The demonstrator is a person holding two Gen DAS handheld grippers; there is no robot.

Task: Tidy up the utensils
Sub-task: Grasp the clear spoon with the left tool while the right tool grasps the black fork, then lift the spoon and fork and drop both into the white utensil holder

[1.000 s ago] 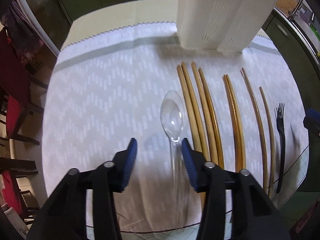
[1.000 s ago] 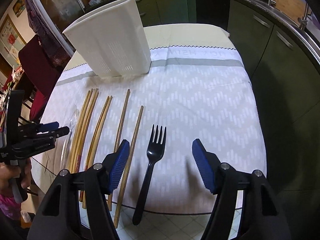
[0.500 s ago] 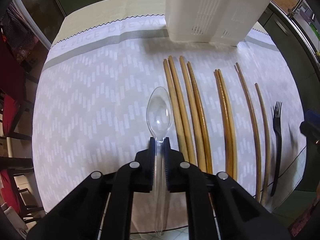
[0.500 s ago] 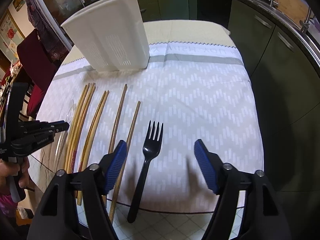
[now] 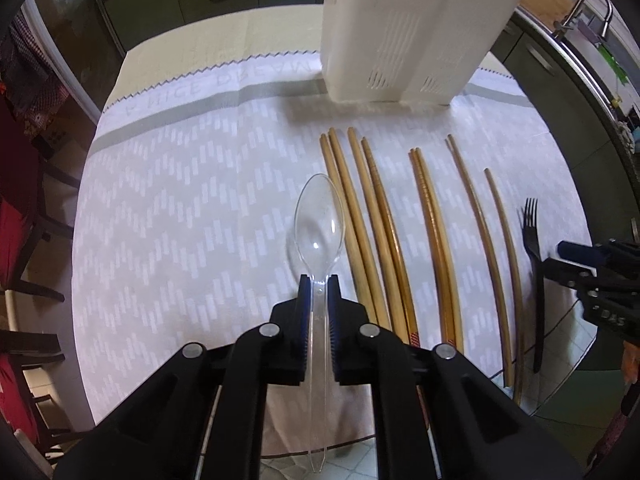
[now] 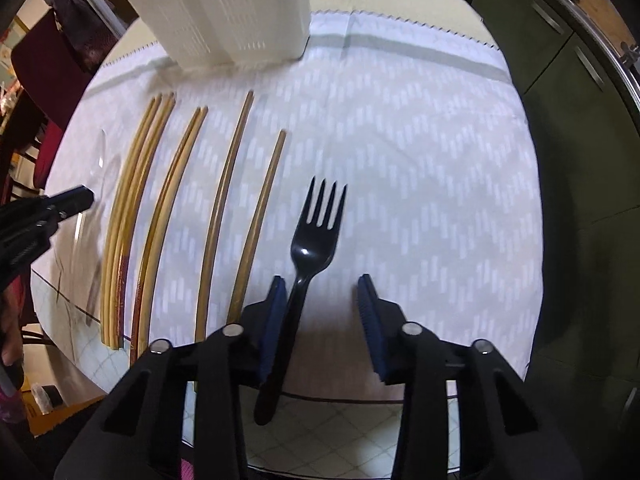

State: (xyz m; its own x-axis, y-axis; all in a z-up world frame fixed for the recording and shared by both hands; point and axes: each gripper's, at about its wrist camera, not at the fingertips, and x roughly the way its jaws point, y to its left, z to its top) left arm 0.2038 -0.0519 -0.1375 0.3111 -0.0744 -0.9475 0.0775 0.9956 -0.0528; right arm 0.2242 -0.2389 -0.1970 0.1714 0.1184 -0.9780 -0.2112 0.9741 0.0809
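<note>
Two views, left fingers [image 5: 319,280] clamping clear spoon [image 5: 319,220], right fingers [image 6: 322,284] apart, closing around black fork [image 6: 316,232].

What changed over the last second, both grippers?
The left gripper closed on the handle of the clear plastic spoon and grips it. The right gripper came down over the black plastic fork; its jaws have just been closing, the handle between them against one pad, the other still apart. The wooden chopsticks and the white slotted plastic holder stayed put.

Left tongs [image 5: 319,300] clamp the clear spoon [image 5: 319,224] beside wooden chopsticks [image 5: 372,232].
</note>
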